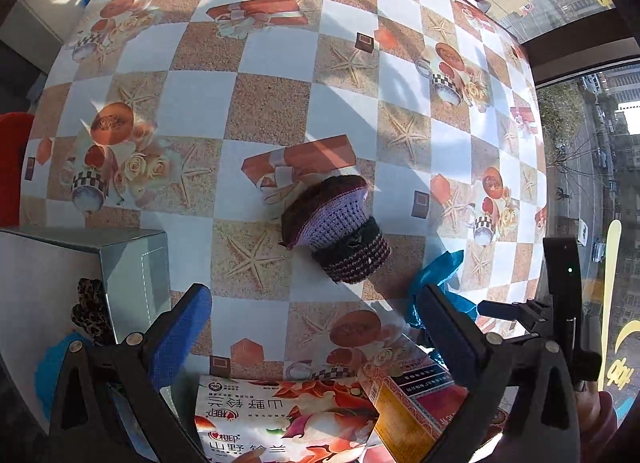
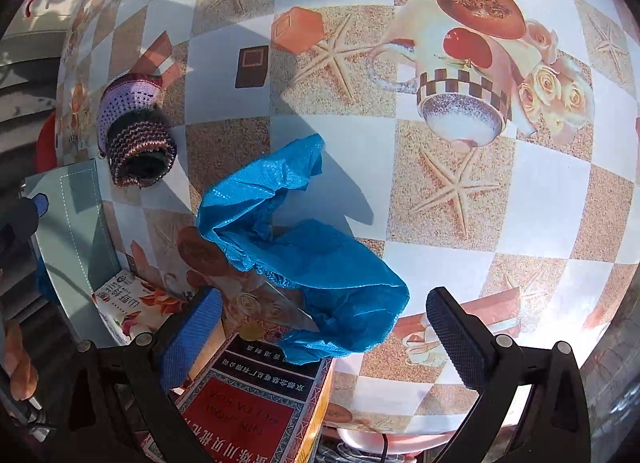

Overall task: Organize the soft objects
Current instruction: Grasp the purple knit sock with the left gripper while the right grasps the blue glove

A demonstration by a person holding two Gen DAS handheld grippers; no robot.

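A knitted purple and dark striped hat [image 1: 334, 229] lies on the checkered tablecloth [image 1: 272, 103], ahead of my open, empty left gripper [image 1: 316, 327]. It also shows at the far left of the right wrist view [image 2: 136, 131]. A crumpled blue plastic cover [image 2: 296, 247] lies just ahead of my open, empty right gripper [image 2: 324, 327], its near end resting on a red and black box [image 2: 256, 403]. The blue cover peeks out behind my left gripper's right finger [image 1: 436, 283]. A leopard-print soft item [image 1: 92, 315] lies in the grey box [image 1: 132, 263] to the left.
A tissue pack with red flowers [image 1: 272, 419] and the red and black box [image 1: 412, 399] lie near the table's front edge. The other gripper's black body [image 1: 560, 303] stands at the right. A window is beyond the table's right edge.
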